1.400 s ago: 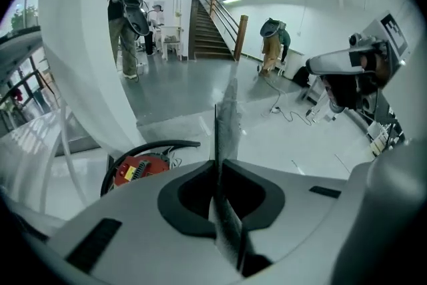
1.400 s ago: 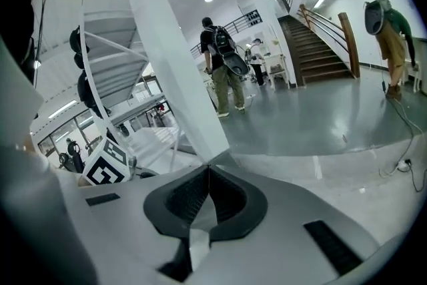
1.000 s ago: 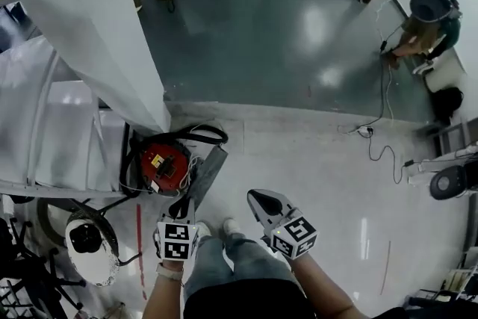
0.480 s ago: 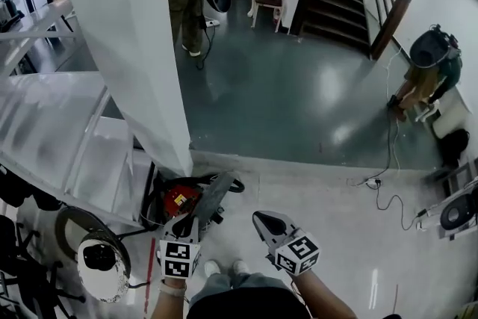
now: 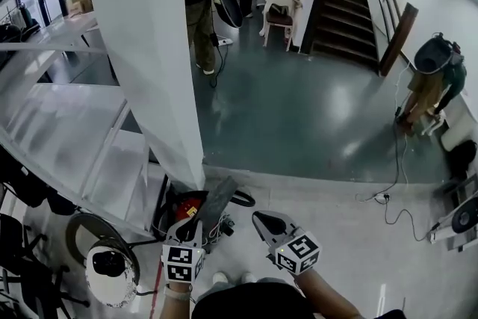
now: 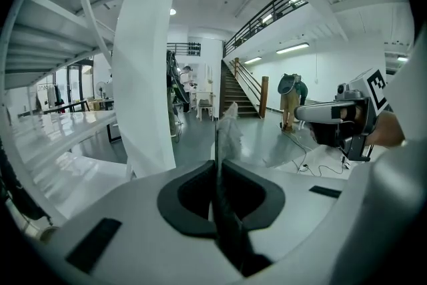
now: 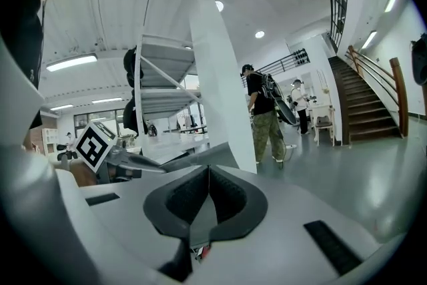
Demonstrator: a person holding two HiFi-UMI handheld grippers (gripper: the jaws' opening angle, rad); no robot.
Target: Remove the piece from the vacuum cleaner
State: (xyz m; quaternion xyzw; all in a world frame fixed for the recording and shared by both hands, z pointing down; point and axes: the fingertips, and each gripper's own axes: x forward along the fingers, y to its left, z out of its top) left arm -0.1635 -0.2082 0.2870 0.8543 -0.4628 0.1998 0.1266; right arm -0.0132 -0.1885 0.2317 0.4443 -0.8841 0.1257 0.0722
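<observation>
The vacuum cleaner (image 5: 179,205) at 7 o'clock is red with a yellow label, the piece (image 5: 215,199) is dark grey, the left gripper (image 5: 188,224) and right gripper (image 5: 263,220) are pale grey with black-and-white checked cubes, and the floor (image 5: 299,108) at 12 o'clock is teal.

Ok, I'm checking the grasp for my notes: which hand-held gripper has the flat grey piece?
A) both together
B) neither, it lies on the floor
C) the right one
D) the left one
D: the left hand-held gripper is clamped on the thin grey piece, seen edge-on between its jaws, while the right hand-held gripper is shut with nothing in it.
</observation>
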